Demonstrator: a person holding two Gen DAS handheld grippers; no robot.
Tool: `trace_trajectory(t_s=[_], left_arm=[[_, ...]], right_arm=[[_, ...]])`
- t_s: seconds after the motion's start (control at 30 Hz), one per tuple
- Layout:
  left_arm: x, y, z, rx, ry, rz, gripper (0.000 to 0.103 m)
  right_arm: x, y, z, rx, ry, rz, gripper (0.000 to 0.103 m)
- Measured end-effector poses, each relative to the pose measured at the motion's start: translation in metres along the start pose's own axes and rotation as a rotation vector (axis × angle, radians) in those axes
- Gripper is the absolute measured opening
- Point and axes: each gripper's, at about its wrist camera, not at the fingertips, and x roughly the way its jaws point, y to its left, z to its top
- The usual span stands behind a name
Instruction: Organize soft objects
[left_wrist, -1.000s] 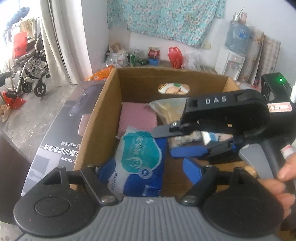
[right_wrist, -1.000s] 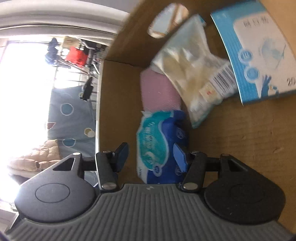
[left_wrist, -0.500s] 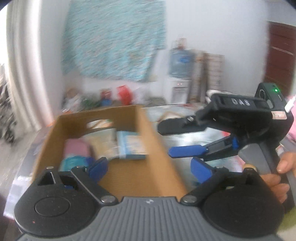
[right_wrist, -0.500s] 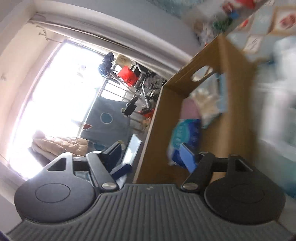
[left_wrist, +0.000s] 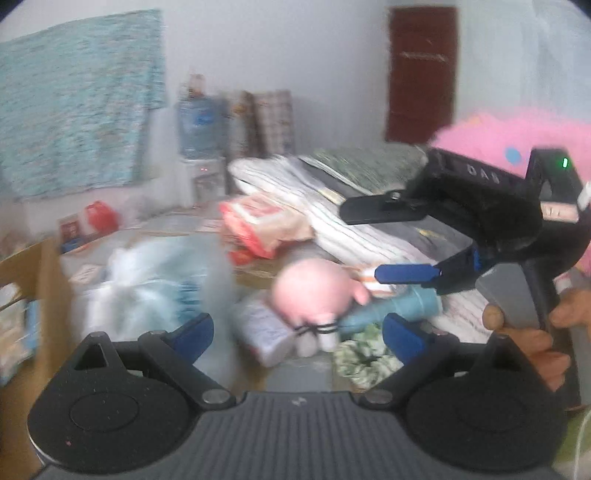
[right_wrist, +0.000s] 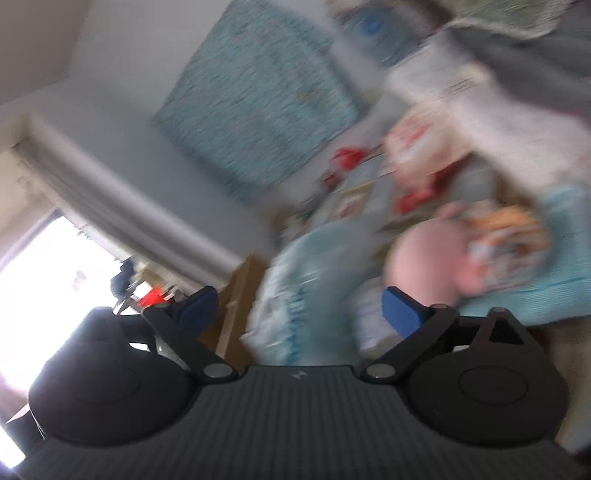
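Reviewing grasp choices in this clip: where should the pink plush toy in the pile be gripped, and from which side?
Probably across the pink plush toy's round body, coming from above and in front with the open left gripper. That bulge sits exposed on top of the pile; blur hides finer detail.

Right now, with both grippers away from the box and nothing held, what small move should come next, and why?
Probably ease the left gripper forward and down onto the pink plush toy. It lies almost straight ahead of the open blue fingers, on top of the pile and unobstructed, while the right gripper hangs open above and to its right. The view is blurred, so slow down first.
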Motion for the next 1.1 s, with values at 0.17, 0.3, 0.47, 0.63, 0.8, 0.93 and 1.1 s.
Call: trace_trajectory(t_s=[0.17,0.3,0.47,0.63,0.8,0.93,1.1], left_arm=[[0.063,-0.019,0.005,0.092,0.038,-0.005,0.099],[0.097,-0.022,0.007,0.098,0.09,0.007,0.099],[0.123,-0.021,0.011,0.103,0.136,0.013,0.098],[0.145,-0.024,0.016,0.103,0.171,0.004,0.095],[0.152,-0.024,0.016,0.09,0.171,0.024,0.08],[0.147,-0.024,0.018,0.08,0.144,0.022,0.075],[0.131,-0.024,0.028,0.081,0.096,0.024,0.072]], right_arm=[[0.009,-0.029,-0.003,0.013,0.008,-0.085,0.099],[0.034,-0.042,-0.002,0.037,0.042,-0.093,0.099],[0.052,-0.045,0.0,0.053,0.067,-0.125,0.098],[0.062,-0.053,0.003,0.104,0.065,-0.133,0.098],[0.069,-0.061,0.006,0.127,0.062,-0.116,0.099],[0.07,-0.059,0.007,0.13,0.051,-0.089,0.099],[0.061,-0.048,0.008,0.12,0.025,-0.033,0.099]])
